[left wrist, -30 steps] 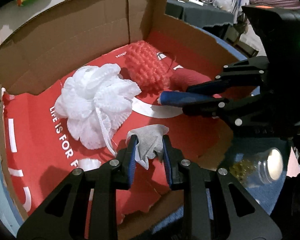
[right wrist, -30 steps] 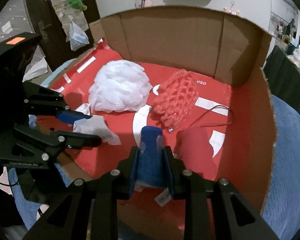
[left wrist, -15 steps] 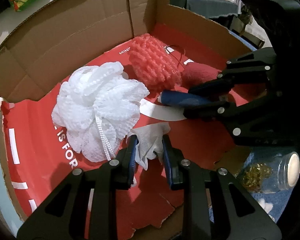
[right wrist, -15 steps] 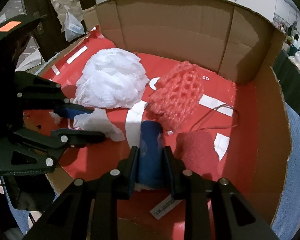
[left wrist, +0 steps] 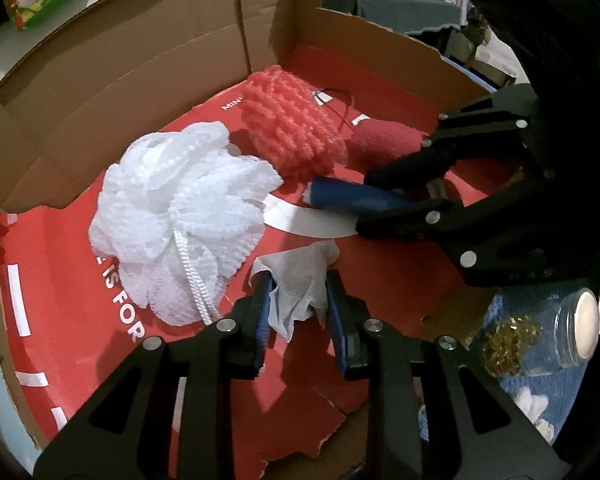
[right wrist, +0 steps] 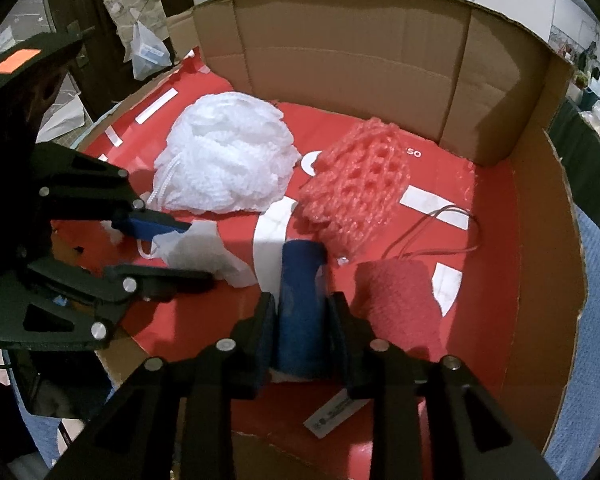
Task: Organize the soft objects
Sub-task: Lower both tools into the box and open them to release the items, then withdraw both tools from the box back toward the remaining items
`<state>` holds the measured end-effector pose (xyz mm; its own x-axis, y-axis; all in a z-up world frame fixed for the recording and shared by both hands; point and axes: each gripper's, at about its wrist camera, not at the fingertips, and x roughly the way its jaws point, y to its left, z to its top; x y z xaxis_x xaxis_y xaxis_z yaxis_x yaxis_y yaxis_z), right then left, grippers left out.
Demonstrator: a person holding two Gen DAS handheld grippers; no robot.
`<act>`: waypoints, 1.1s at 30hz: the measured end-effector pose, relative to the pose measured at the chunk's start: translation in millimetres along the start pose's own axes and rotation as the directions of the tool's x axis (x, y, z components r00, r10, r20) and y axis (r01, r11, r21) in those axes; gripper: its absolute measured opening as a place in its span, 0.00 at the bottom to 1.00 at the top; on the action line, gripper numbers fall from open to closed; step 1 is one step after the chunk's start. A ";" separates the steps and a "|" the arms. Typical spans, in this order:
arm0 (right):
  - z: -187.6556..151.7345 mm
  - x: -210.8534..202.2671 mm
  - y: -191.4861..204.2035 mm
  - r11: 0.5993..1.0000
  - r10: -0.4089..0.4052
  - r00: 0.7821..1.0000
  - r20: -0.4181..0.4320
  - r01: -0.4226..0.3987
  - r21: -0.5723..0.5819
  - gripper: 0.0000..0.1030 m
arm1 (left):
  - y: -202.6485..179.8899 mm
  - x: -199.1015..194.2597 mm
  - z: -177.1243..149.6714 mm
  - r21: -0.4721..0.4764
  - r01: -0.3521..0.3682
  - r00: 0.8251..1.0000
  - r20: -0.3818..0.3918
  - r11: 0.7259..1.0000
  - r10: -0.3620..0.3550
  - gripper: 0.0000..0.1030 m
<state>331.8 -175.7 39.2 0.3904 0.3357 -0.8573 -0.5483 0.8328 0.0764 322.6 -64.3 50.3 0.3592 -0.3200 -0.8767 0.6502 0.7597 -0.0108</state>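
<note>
My left tongs point(left wrist: 298, 304) have just been opening, and the crumpled white cloth point(left wrist: 300, 276) sits between the blue pads; the pads look to be only brushing its sides now, and it slumps onto the red floor of the cardboard box point(left wrist: 140, 64), so I read that as let go rather than clenched. My right tongs point(right wrist: 302, 320) have just been opening too. The rolled dark-blue cloth point(right wrist: 300, 292) lies between them on the box floor, and I can see a sliver of slack along its sides, so I take that as released as well, though the roll fills most of the gap.

A second ago both pairs were pinched tight on these same two pieces and held them a touch higher and nearer the front edge; now both are further in, down among the others. To me that means these two placements are as good as done.

Outward from the tongs: the white mesh pouf point(left wrist: 184, 216) lies just beside my left tongs, its cord trailing toward the white cloth. The coral knitted scrubber point(right wrist: 356, 184) touches the far end of the blue roll, and the dark-red towel roll point(right wrist: 396, 304) lies just right of it. All five soft things are inside the box.

Outside it, on the blue fabric, a glass jar point(left wrist: 548, 332) lies on its side. Next I would draw both tongs straight back so nothing snags.
</note>
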 end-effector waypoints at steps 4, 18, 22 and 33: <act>-0.8 -1.0 1.7 1.000 -0.001 1.000 -0.003 0.001 -0.005 0.43 | -3.6 -2.0 -1.7 0.021 -0.011 1.000 0.010 1.000 0.011 0.60; -9.1 -53.5 7.0 1.000 -0.017 0.996 0.089 0.015 0.026 0.71 | -13.6 -47.9 -10.8 -0.019 -0.033 0.994 0.108 0.999 0.035 0.68; -14.6 -86.5 11.6 0.998 -0.041 0.988 0.148 0.035 0.047 0.78 | -16.8 -76.5 -19.7 -0.068 -0.038 0.982 0.182 0.997 0.050 0.72; -41.5 -173.1 49.6 0.994 -0.105 0.941 0.322 0.087 0.070 0.96 | -46.7 -172.6 -59.0 -0.194 -0.040 0.916 0.384 0.980 0.114 0.86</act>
<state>206.3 -210.8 170.3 0.6629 0.3699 -0.6510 -0.4592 0.8876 0.0367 190.8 -11.1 173.7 0.6604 -0.4244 -0.6195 0.4933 0.8672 -0.0683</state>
